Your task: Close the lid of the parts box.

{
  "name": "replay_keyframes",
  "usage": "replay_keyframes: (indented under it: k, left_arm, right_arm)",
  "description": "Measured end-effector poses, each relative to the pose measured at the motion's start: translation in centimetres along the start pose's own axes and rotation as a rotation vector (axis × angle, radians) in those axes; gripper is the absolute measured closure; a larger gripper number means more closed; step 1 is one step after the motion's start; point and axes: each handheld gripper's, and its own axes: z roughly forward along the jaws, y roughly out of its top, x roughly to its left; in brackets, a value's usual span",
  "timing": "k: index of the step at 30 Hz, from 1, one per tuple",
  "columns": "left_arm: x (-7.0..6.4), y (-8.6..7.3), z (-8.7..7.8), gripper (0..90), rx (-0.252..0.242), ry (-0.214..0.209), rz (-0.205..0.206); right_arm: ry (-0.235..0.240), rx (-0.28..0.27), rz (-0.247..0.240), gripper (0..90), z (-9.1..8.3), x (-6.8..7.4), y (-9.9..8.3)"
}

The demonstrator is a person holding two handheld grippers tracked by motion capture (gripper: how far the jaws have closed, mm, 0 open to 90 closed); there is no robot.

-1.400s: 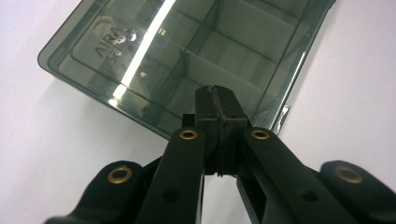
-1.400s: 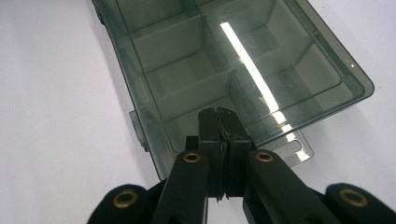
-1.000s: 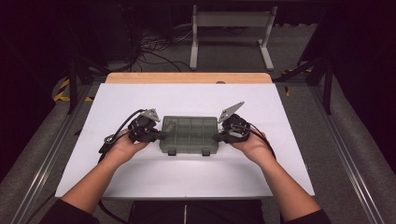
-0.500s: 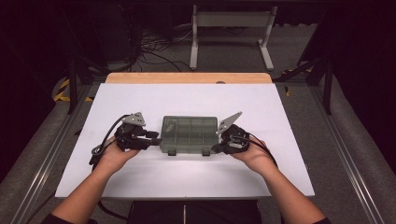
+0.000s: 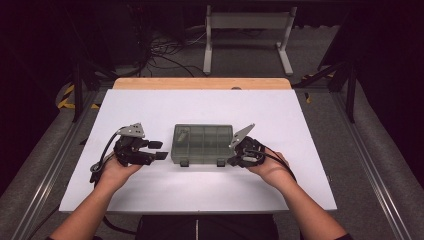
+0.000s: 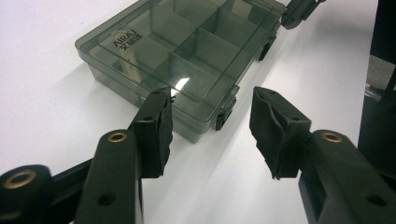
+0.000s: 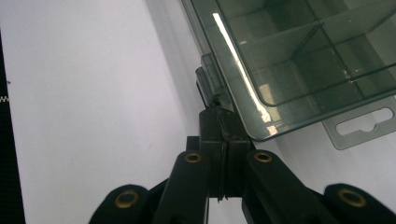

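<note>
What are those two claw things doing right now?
Left gripper: open, holding nothing, near the compartment box.
Right gripper: shut, holding nothing, tips at the box's latch.

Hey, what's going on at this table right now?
A person works on a smoky transparent plastic compartment box lying shut on the white table, a two-jaw gripper in each hand. The right gripper has its jaws closed, tips at the box's front right latch. The left gripper is open, apart from the box and aimed at the front left latch. One compartment holds a pale item.
</note>
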Motion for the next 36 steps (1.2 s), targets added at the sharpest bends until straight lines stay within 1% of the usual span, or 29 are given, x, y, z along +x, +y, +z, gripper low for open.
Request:
replay_keyframes:
  k: [2, 4, 6, 8, 9, 10, 11, 12, 13, 14, 16, 17, 18, 19, 20, 21, 22, 23, 24, 25, 27, 29, 31, 33, 36]
  left_arm:
    - [0.0, -0.1, -0.1, 47.6, -0.006, 0.002, 0.004]
    - [0.0, -0.2, -0.2, 46.7, -0.010, 0.001, -0.001]
    - [-0.1, -0.3, -0.3, 45.5, -0.019, 0.008, 0.002]
    - [-0.2, -0.5, -0.5, 43.1, -0.036, 0.017, -0.007]
    - [-0.3, -0.5, -0.7, 42.2, -0.048, 0.015, -0.005]
    - [-0.3, -0.6, -0.9, 41.2, -0.061, 0.019, -0.007]
    - [-0.4, -0.6, -1.1, 40.2, -0.072, 0.019, -0.005]
    - [-0.5, -0.7, -1.4, 39.0, -0.088, 0.020, -0.015]
    - [-0.6, -0.8, -1.5, 37.6, -0.100, 0.016, -0.014]
    - [-0.7, -0.9, -1.8, 36.5, -0.117, 0.017, -0.016]
    - [-0.9, -1.1, -2.2, 32.4, -0.150, 0.019, -0.006]
    - [-1.0, -1.3, -2.3, 30.4, -0.162, 0.014, -0.012]
    - [-1.1, -1.3, -2.5, 28.0, -0.174, 0.025, -0.002]
    - [-1.1, -1.3, -2.5, 24.8, -0.174, 0.025, -0.002]
    - [-1.1, -1.5, -2.7, 19.3, -0.206, 0.031, 0.010]
    - [-1.2, -1.7, -2.9, 19.3, -0.223, 0.026, -0.002]
    - [-1.2, -1.9, -3.0, 17.4, -0.251, 0.025, -0.001]
    - [-1.2, -2.0, -3.2, 15.3, -0.270, 0.029, -0.005]
    - [-1.2, -2.2, -3.3, 13.0, -0.296, 0.039, 0.001]
    - [-1.2, -2.4, -3.4, 10.5, -0.315, 0.043, -0.002]
    - [-1.2, -2.7, -3.5, 7.3, -0.335, 0.054, -0.005]
    - [-1.2, -3.1, -3.6, 5.9, -0.356, 0.064, -0.002]
    - [-1.3, -3.5, -3.7, 4.4, -0.377, 0.075, -0.002]
    - [-1.5, -4.0, -3.7, 2.9, -0.390, 0.102, -0.005]
    - [-1.6, -4.5, -3.9, 1.2, -0.411, 0.121, 0.007]
  right_arm:
    - [-0.004, 0.000, 0.002, 89.6, 0.0, 0.0, -0.1]
    - [-0.008, -0.004, 0.007, 89.1, -0.1, 0.0, -0.1]
    - [0.003, -0.019, 0.006, 88.4, -0.2, 0.0, -0.2]
    - [0.026, -0.060, 0.016, 85.9, -0.9, 0.0, -0.2]
    - [0.026, -0.077, 0.016, 84.1, -1.2, 0.1, -0.2]
    - [0.024, -0.109, 0.017, 81.4, -1.7, 0.2, -0.2]
    - [0.022, -0.139, 0.017, 75.0, -2.2, 0.2, -0.1]
    - [0.012, -0.165, 0.028, 70.3, -2.7, 0.3, -0.2]
    - [-0.001, -0.196, 0.030, 67.9, -3.2, 0.3, -0.2]
    - [-0.006, -0.213, 0.030, 64.7, -3.5, 0.3, -0.2]
    - [-0.035, -0.264, 0.038, 54.7, -4.3, 0.4, -0.3]
    - [-0.046, -0.286, 0.048, 49.2, -4.6, 0.4, -0.4]
    - [-0.057, -0.307, 0.058, 46.4, -4.9, 0.4, -0.5]
    - [-0.057, -0.307, 0.058, 46.4, -4.9, 0.4, -0.5]
    - [-0.087, -0.363, 0.058, 38.5, -5.6, 0.5, -0.8]
    - [-0.087, -0.363, 0.058, 38.5, -5.6, 0.5, -0.8]
    - [-0.103, -0.381, 0.057, 36.0, -5.8, 0.5, -1.0]
    - [-0.114, -0.403, 0.057, 33.7, -6.0, 0.5, -1.1]
    - [-0.123, -0.422, 0.059, 30.8, -6.2, 0.6, -1.3]
    - [-0.145, -0.442, 0.054, 25.6, -6.3, 0.7, -1.5]
    - [-0.173, -0.474, 0.051, 20.6, -6.4, 0.7, -1.8]
    - [-0.176, -0.496, 0.057, 16.8, -6.5, 0.7, -2.1]
    - [-0.182, -0.529, 0.057, 14.8, -6.7, 0.7, -2.5]
    - [-0.203, -0.565, 0.051, 9.6, -6.9, 0.7, -2.9]
    - [-0.225, -0.605, 0.040, 3.3, -6.9, 0.7, -3.4]
